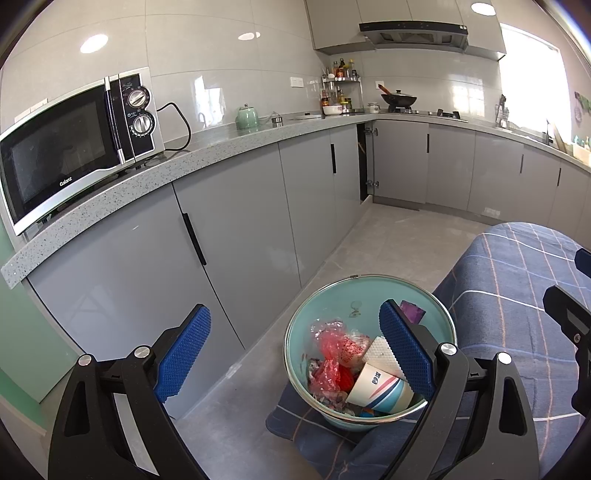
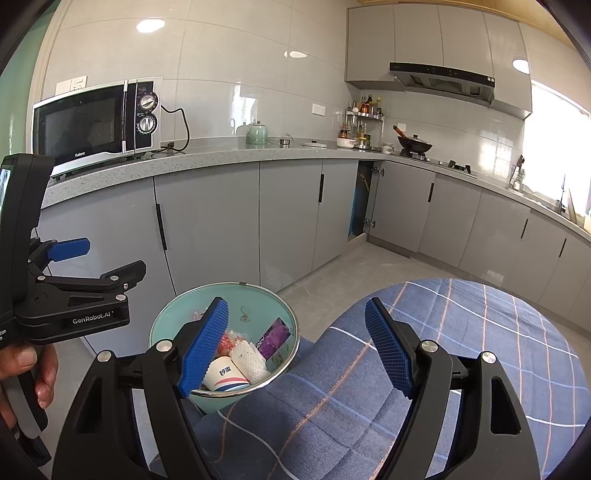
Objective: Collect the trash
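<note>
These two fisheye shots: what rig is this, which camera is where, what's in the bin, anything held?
No robot arm: a person carries a two-finger gripper in each hand, a camera on each looking along its blue pads. The left gripper stands open and empty; the right gripper likewise. The right view also shows the left gripper from the side, in a hand. Below sits a teal trash bin beside a blue plaid cloth, holding a paper cup, red plastic wrap and a purple wrapper.

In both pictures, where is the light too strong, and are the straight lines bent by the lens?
Left wrist view: the window at upper right is blown out, ceiling lamps glare on the wall tiles, and the countertop edge bows. Right wrist view: the window is again overexposed, a lamp reflects on the tiles, and the cabinets curve; corners are dark.
</note>
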A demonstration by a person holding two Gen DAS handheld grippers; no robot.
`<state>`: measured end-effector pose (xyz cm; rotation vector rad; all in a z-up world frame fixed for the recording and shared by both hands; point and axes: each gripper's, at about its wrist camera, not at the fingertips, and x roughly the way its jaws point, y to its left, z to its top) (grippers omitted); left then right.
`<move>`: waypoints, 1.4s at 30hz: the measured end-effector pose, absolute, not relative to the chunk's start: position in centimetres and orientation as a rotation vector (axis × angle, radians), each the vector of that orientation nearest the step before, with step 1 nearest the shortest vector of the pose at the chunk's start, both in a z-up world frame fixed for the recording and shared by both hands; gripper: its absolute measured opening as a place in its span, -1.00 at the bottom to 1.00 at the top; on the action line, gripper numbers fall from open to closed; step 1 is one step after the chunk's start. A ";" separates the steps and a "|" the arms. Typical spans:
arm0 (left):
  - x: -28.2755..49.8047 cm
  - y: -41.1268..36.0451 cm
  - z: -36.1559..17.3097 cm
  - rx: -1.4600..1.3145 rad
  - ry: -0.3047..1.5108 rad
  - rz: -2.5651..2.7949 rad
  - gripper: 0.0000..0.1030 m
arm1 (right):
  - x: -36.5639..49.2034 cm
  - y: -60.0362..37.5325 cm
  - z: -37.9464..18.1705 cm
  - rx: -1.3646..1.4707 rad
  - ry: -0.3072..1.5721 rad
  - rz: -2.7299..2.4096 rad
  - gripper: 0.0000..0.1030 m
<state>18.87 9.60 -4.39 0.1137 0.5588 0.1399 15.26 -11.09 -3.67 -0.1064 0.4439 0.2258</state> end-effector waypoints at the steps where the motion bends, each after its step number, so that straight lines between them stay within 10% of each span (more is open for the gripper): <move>1: 18.9 9.6 -4.4 0.115 0.560 0.142 0.77 | 15.4 -11.2 -3.7 -0.106 0.445 0.226 0.47; 42: 19.5 9.6 -5.3 0.142 0.590 0.223 0.91 | 15.5 -11.6 -3.9 -0.102 0.443 0.215 0.48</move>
